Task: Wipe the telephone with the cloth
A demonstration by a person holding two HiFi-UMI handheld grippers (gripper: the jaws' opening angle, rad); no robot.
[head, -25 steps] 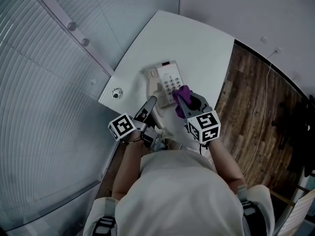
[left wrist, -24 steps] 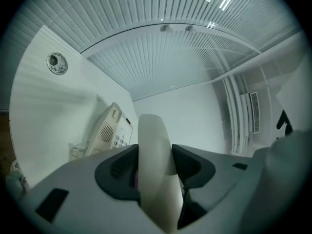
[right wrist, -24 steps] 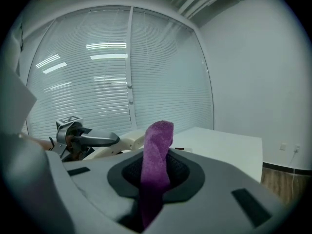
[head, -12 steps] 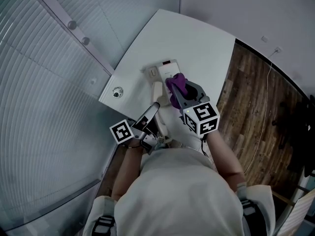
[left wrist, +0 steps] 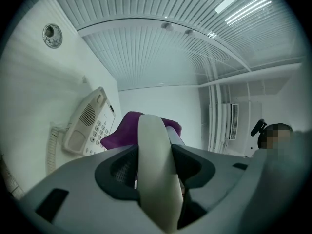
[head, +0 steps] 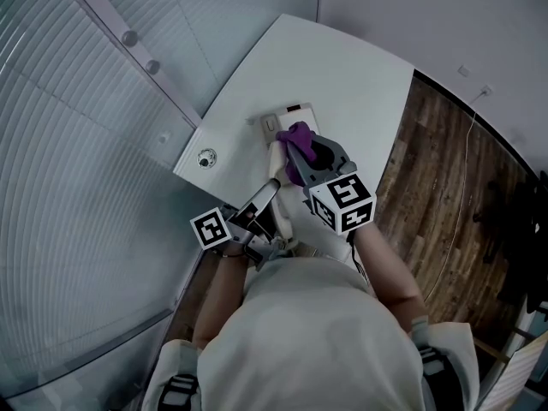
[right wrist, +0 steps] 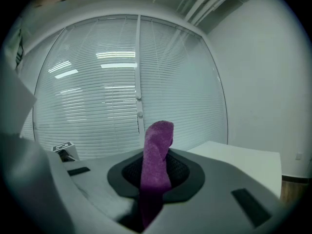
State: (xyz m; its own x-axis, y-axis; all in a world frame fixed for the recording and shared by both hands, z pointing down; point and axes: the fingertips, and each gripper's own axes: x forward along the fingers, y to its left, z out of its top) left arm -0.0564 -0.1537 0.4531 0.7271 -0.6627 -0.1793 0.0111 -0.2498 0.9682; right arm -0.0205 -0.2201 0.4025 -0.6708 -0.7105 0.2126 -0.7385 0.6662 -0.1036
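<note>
The cream telephone (head: 282, 118) lies on the white table (head: 342, 71); in the left gripper view its keypad and speaker (left wrist: 90, 126) show at the left. My right gripper (head: 297, 154) is shut on the purple cloth (head: 299, 135), which rests over the phone's keypad. In the right gripper view the cloth (right wrist: 157, 155) stands up between the jaws. My left gripper (head: 267, 190) is shut on the phone's cream handset (left wrist: 156, 169), held off the base near the table's front edge. The coiled cord (left wrist: 52, 147) hangs beside the base.
A round metal grommet (head: 205, 157) sits in the table's left corner. Window blinds (head: 77, 144) run along the left. Wooden floor (head: 437, 195) lies to the right of the table. The person's body fills the lower middle of the head view.
My right gripper has slid the cloth across the phone toward its far end. The left gripper with the handset has drawn back a little toward the person.
</note>
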